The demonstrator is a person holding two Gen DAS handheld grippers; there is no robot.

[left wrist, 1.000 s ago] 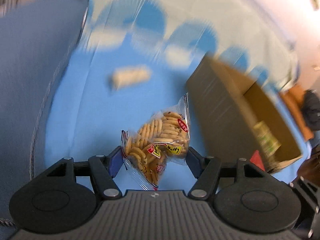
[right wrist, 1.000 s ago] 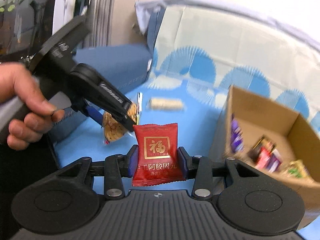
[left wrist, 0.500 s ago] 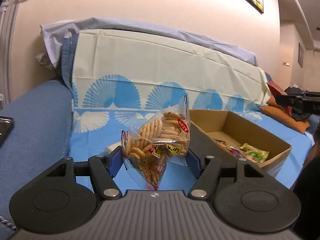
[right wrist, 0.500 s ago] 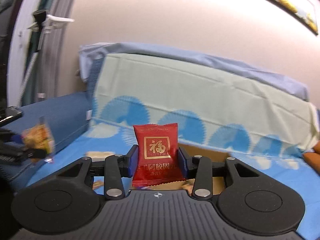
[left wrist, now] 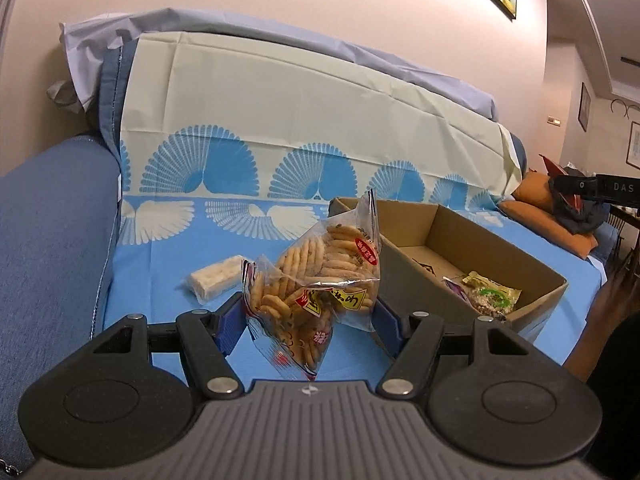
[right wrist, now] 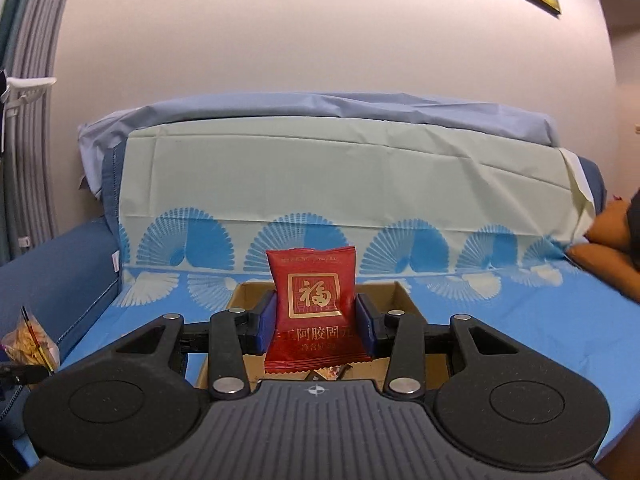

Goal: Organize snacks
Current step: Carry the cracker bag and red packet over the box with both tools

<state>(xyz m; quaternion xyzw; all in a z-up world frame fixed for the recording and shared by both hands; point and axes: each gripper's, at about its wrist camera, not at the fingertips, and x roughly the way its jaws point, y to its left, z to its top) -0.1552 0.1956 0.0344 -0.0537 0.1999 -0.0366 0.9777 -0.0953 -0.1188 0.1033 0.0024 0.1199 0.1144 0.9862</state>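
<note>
My left gripper (left wrist: 308,314) is shut on a clear bag of small crackers (left wrist: 320,280), held above the blue sheet just left of the cardboard box (left wrist: 416,280). A white wrapped bar (left wrist: 216,277) lies on the sheet beyond the bag. In the box I see a green-and-white packet (left wrist: 490,296) and a purple one. My right gripper (right wrist: 316,318) is shut on an upright red sachet with a gold character (right wrist: 314,312), in front of the cardboard box (right wrist: 400,292). The cracker bag (right wrist: 30,340) shows at that view's left edge.
The box sits on a sofa seat covered by a blue sheet with fan patterns (left wrist: 168,248). A blue armrest (left wrist: 48,220) rises at the left. An orange cushion (left wrist: 548,216) lies at the right end. The wall is behind the backrest.
Both grippers rose and tipped up from looking down at the seat to looking along it. The right one swung to face the box's short end. Both packets stayed gripped.
</note>
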